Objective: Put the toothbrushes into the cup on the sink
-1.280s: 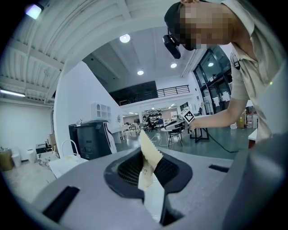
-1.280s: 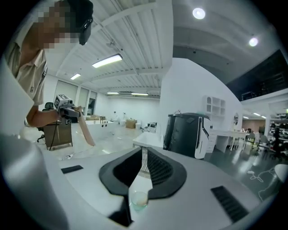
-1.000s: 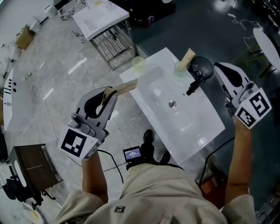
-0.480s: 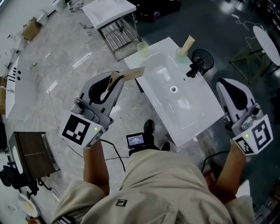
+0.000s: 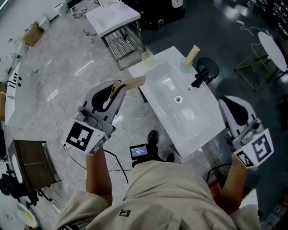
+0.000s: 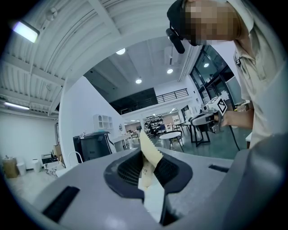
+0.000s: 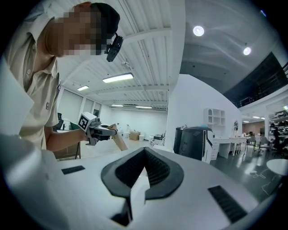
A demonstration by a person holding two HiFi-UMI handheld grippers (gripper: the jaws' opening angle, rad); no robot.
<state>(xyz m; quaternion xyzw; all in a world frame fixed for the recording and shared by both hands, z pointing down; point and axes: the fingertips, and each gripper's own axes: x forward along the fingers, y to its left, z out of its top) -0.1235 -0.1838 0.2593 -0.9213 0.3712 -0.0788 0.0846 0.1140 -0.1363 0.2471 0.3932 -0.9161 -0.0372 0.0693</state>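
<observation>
In the head view my left gripper [image 5: 118, 88] is shut on a tan toothbrush packet [image 5: 134, 82], which sticks out toward the left edge of the white sink [image 5: 198, 130]. In the left gripper view that packet [image 6: 150, 155] rises between the dark pads. A pale green cup [image 5: 185, 68] beside the black faucet [image 5: 200, 77] holds another tan packet [image 5: 193, 53]. A second pale cup [image 5: 147, 57] stands at the sink's far left corner. My right gripper [image 5: 227, 102] hovers by the sink's right side, shut and holding nothing; its pads [image 7: 155, 170] meet.
Another white basin [image 5: 112, 12] on a metal rack [image 5: 122, 43] stands beyond the sink. A small screen device [image 5: 139, 152] and cables lie on the floor at the person's feet. A dark cabinet [image 5: 32, 167] is at left, and a round white table [image 5: 274, 47] at right.
Both grippers have drawn back from the sink toward the person. The right one left the faucet area for the sink's near right side. The left still holds the packet.
</observation>
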